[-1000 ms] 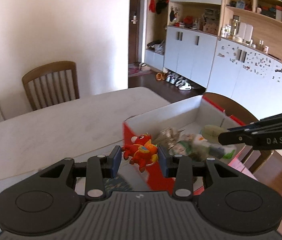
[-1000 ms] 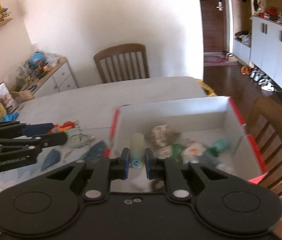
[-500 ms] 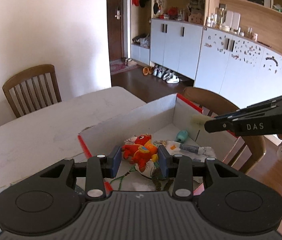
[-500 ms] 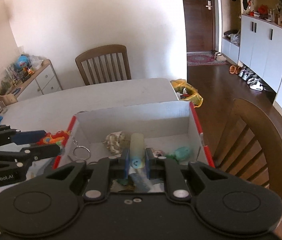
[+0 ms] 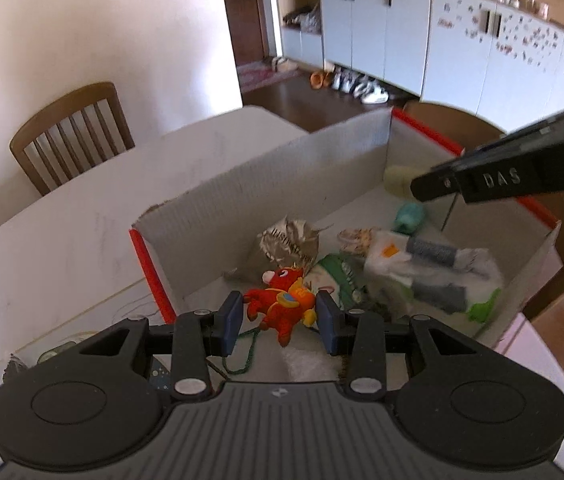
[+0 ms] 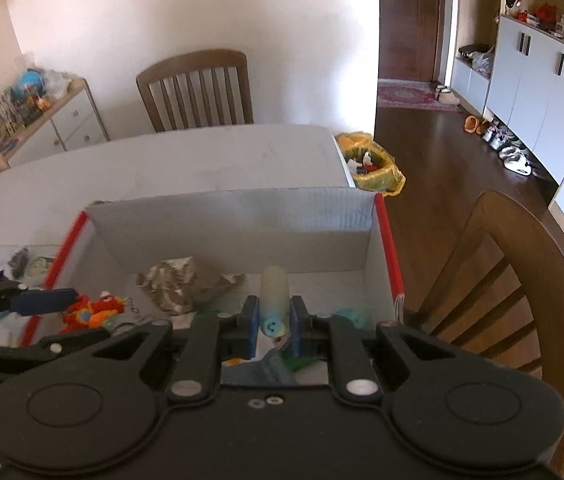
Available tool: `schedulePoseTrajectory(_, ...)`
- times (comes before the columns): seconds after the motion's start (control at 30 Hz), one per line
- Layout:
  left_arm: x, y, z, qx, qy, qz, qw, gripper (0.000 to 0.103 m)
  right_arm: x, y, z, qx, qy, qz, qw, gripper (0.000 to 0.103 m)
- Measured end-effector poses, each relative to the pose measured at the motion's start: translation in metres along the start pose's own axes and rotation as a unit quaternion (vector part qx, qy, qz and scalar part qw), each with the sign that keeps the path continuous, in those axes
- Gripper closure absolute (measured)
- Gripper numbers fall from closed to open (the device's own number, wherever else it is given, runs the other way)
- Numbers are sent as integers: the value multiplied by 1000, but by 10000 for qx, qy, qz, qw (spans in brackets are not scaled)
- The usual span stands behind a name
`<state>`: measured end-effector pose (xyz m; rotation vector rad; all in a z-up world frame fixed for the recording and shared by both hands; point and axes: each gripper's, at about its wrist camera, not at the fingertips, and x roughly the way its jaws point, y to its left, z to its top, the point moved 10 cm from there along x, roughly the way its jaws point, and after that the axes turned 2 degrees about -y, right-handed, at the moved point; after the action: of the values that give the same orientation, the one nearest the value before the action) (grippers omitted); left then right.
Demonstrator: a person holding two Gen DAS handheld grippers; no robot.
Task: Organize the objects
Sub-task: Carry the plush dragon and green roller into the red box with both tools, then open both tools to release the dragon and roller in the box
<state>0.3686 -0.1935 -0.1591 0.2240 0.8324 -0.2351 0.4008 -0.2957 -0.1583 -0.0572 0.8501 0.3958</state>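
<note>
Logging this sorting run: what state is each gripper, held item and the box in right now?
left gripper: shut on the red dragon plush, over the box.
red dragon plush: held between the fingers, green cord hanging below.
right gripper: shut on the pale cylinder.
pale cylinder: gripped, pointing forward over the box.
cardboard box: open-topped, partly filled.
teal item: lying inside the box.

Both tools w/ toys moved over box [image 5: 274,184] interior.
</note>
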Motion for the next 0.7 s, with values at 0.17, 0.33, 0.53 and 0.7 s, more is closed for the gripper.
schedulePoseTrajectory(0.17, 15, -2, -8, -92, 336, -18, 9994, 65, 20, -1, -5, -156, 246, -55, 9996, 89)
schedulePoseTrajectory(0.33, 24, -5, -16, -130, 554, -66, 9984, 65, 34, -3, -10, -222, 453, -65, 9987, 89)
schedulePoseTrajectory(0.53, 28, -8, -19, -43, 643, 24, 9979, 64, 44, -4, -17, -246, 689, -59, 9973, 89)
schedulePoseTrajectory(0.7, 28, -10, -18, 14, 667, 93, 9977, 63, 48, -6, -23, -240, 778, -43, 9967, 89)
